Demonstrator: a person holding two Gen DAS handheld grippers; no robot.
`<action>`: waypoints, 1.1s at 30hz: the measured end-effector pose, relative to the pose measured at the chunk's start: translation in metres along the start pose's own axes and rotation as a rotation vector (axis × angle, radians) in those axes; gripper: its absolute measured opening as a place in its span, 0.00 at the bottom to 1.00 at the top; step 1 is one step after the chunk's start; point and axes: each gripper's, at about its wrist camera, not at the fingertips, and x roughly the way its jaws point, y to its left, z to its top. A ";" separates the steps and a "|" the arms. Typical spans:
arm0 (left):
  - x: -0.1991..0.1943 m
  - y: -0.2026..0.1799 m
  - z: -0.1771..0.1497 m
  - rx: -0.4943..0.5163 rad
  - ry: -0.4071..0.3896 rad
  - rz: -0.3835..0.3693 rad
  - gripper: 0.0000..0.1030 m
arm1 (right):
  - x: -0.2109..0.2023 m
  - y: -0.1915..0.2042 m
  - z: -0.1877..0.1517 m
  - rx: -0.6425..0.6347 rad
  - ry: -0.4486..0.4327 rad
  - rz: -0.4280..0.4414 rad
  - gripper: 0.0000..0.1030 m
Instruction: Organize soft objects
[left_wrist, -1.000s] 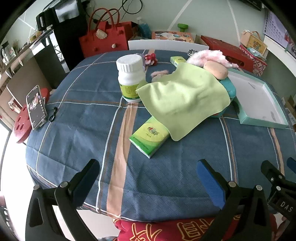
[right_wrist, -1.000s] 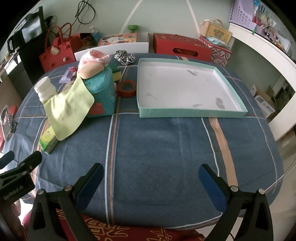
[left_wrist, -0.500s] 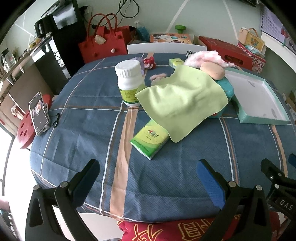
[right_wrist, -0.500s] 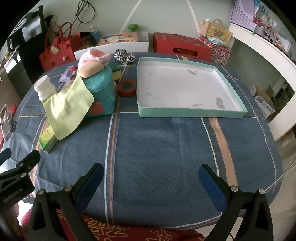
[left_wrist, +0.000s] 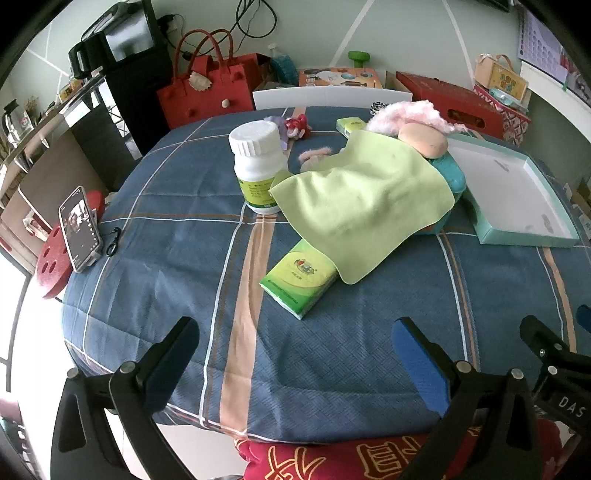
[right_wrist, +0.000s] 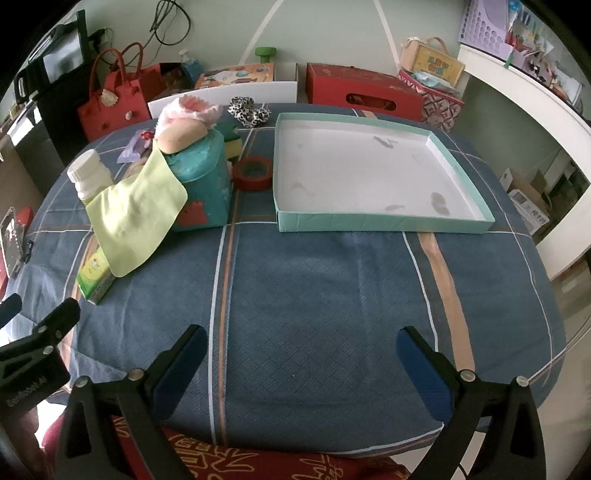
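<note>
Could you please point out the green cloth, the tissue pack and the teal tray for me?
green cloth (left_wrist: 365, 195), left wrist view, middle of its draped face.
tissue pack (left_wrist: 299, 277), left wrist view, printed top.
teal tray (right_wrist: 384, 223), right wrist view, near wall.

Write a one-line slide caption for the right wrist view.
Open right gripper hovers before an empty teal tray on the blue tablecloth.

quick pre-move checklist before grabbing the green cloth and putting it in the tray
1. Left gripper open and holding nothing: ok.
2. Right gripper open and holding nothing: ok.
3. Green cloth reachable from above: ok, nothing lies on its lower half.
4. Cloth free to lift: not ok, its top edge is tucked under the peach sponge and it drapes over the teal box and the tissue pack.
5. White bottle clear of the cloth: not ok, a corner rests against it, so a pull might tip it.
6. Teal tray ready to receive: ok, no objects inside.
</note>
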 end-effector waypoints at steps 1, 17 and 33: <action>0.000 0.000 0.000 0.000 0.001 0.000 1.00 | 0.000 0.000 0.000 0.000 0.000 0.000 1.00; 0.000 -0.001 -0.001 0.000 0.001 -0.001 1.00 | 0.000 0.000 0.000 0.000 0.002 0.000 1.00; 0.002 -0.003 -0.003 0.005 0.008 0.004 1.00 | 0.000 -0.001 0.000 0.000 0.005 -0.001 1.00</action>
